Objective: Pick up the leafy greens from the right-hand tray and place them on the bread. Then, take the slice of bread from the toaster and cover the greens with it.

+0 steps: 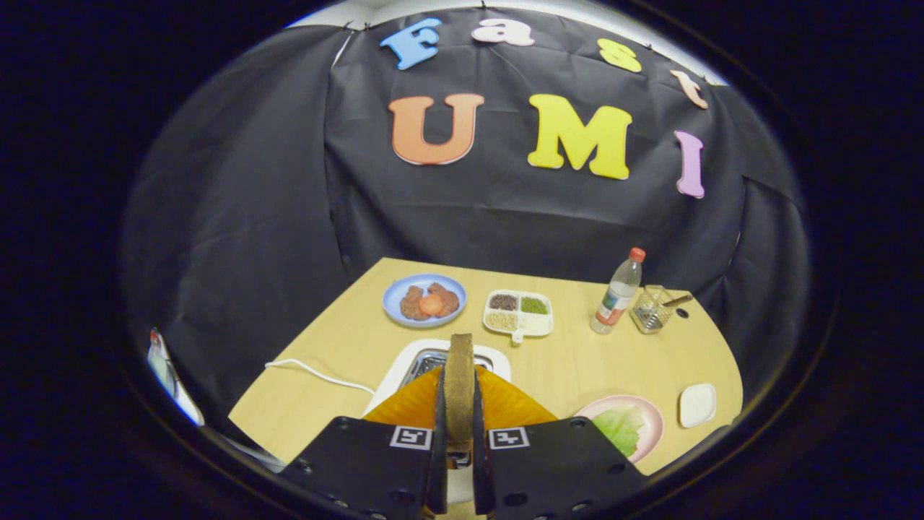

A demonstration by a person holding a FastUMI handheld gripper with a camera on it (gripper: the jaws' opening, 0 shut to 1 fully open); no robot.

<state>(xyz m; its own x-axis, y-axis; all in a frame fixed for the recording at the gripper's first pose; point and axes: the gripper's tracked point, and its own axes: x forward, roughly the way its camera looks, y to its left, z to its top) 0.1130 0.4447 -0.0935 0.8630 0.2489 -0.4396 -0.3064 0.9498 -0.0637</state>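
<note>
The claw (459, 426) grips the bread slice (459, 383) edge-on, lifted above the toaster (433, 359). The greens (621, 427) lie on the plate (653, 419) at 4 o'clock. The thin pinch could let the slice swivel (or slip) on the way, landing askew and pushing the greens onto the counter (577, 361).

A staged recording booth, not a real kitchen: black cloth wall (238, 217) drapes the upper frame behind a pale wooden table (570, 361) at lower centre, set with a toaster (433, 361), divided dish (518, 313), and water bottle (619, 292).
</note>
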